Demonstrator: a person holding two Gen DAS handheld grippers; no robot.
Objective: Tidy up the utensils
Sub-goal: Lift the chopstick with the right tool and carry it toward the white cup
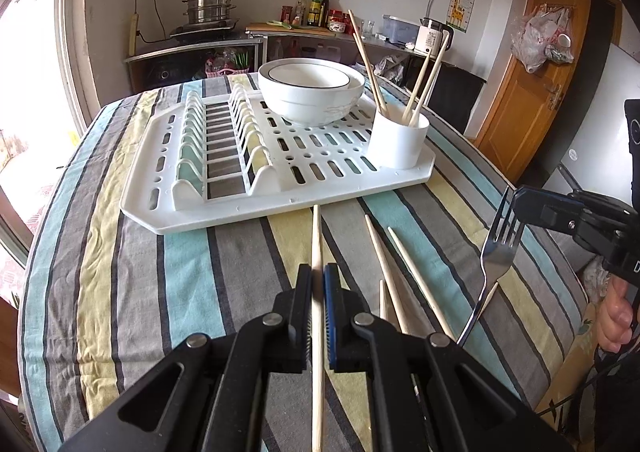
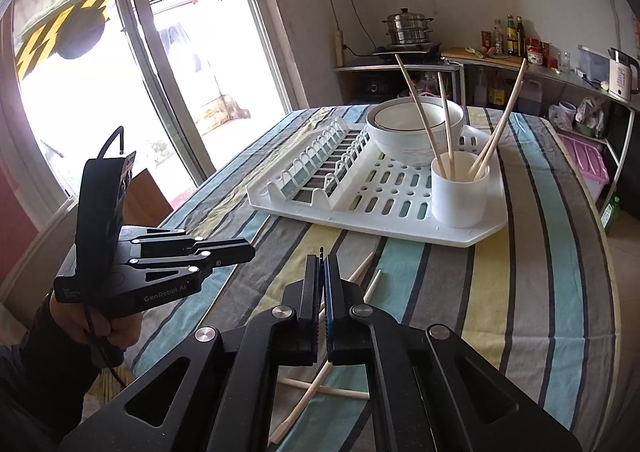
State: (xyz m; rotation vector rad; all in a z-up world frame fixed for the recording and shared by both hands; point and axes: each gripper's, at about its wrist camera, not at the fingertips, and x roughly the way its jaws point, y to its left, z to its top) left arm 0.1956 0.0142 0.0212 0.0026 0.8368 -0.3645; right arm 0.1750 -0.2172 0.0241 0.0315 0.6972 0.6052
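My left gripper (image 1: pixel 318 272) is shut on a pale wooden chopstick (image 1: pixel 317 228) that points toward the white dish rack (image 1: pixel 280 196). At the right of the left wrist view, my right gripper (image 1: pixel 514 204) is shut on the head of a metal fork (image 1: pixel 498 256), whose handle hangs down. In the right wrist view the right gripper (image 2: pixel 322 264) shows its jaws pressed together, with only a thin edge of the fork (image 2: pixel 321 250) visible. The left gripper (image 2: pixel 252 250) is at the left. Loose chopsticks (image 1: pixel 384 272) (image 2: pixel 360 268) lie on the striped cloth. A white holder cup (image 1: pixel 398 140) (image 2: pixel 460 192) in the rack's corner holds several chopsticks.
Stacked white bowls (image 1: pixel 312 92) (image 2: pixel 416 124) stand on the rack behind the cup. The plate slots (image 1: pixel 224 140) are on the rack's left. More chopsticks (image 2: pixel 320 388) lie crossed near the table's front edge. A kitchen counter with a steamer pot (image 1: pixel 210 6) and bottles is beyond the table.
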